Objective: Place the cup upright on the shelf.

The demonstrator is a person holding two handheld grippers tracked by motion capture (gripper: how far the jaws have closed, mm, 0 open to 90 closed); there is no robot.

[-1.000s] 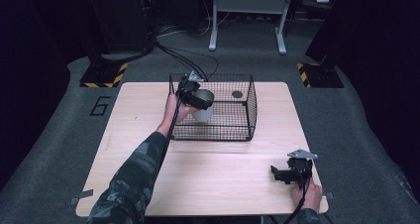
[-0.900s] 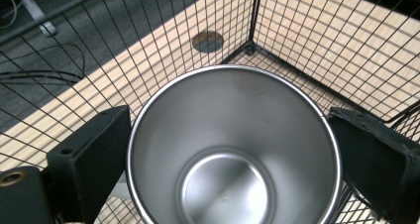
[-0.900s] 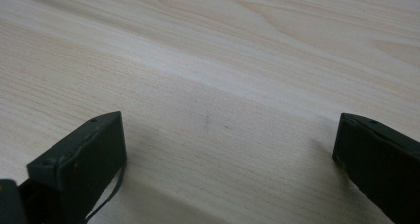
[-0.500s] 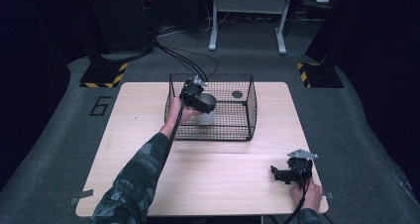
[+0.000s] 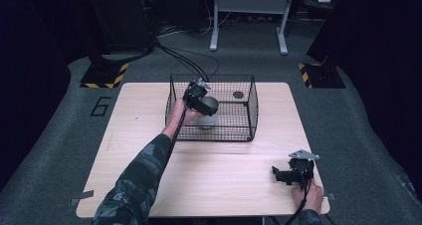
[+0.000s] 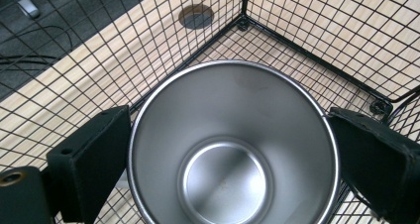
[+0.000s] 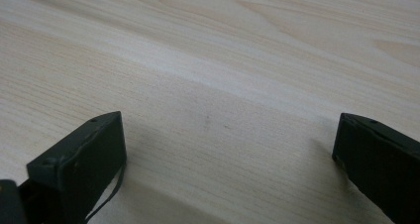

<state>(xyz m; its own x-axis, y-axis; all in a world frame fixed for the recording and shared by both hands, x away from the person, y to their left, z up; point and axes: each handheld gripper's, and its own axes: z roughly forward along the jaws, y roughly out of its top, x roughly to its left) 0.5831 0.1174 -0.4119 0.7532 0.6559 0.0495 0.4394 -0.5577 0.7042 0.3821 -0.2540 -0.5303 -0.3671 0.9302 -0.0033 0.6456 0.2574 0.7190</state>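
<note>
1. Left tool point(image 5: 203, 99): inside the wire basket point(image 5: 249, 116), jaws clamped on opposite sides of the steel cup point(image 6: 233, 149), which is upright, mouth up.
2. Right tool point(image 5: 286, 175): on the table point(image 5: 219, 175) near its right front corner, jaws spread wide, holding nothing.

One steel cup point(image 6: 233, 149) — one wire basket point(image 5: 249, 105) — two tongs.

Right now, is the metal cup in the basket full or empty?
Empty. The left gripper view looks straight into the metal cup, and its bare shiny bottom shows, with nothing lying inside it.
</note>
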